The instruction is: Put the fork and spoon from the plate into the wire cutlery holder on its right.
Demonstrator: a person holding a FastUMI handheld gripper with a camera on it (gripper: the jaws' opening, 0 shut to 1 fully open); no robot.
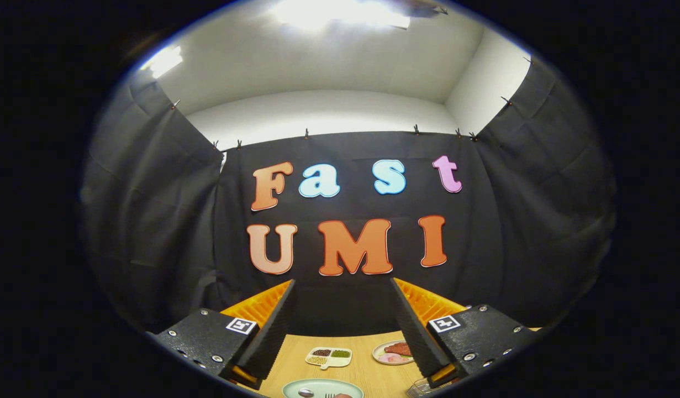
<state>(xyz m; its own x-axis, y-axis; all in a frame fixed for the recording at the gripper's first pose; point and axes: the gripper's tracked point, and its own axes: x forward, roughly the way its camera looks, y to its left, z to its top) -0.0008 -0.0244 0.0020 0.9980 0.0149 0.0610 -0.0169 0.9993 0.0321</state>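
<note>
Fingers [342,287] spread wide, empty; plate [295,388] with spoon [305,393] lies below between them.

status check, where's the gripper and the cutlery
Gripper open, raised, holding nothing. Spoon and fork on green plate below. Wire holder at right.

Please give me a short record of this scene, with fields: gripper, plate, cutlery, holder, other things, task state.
gripper: gripper open, fingers wide apart, raised above the table
plate: pale green plate between the fingers, close to them
cutlery: spoon and fork on the plate
holder: wire cutlery holder right of the plate, partly hidden
other things: divided tray with beans; small plate with meat
task state: nothing moved yet
</note>
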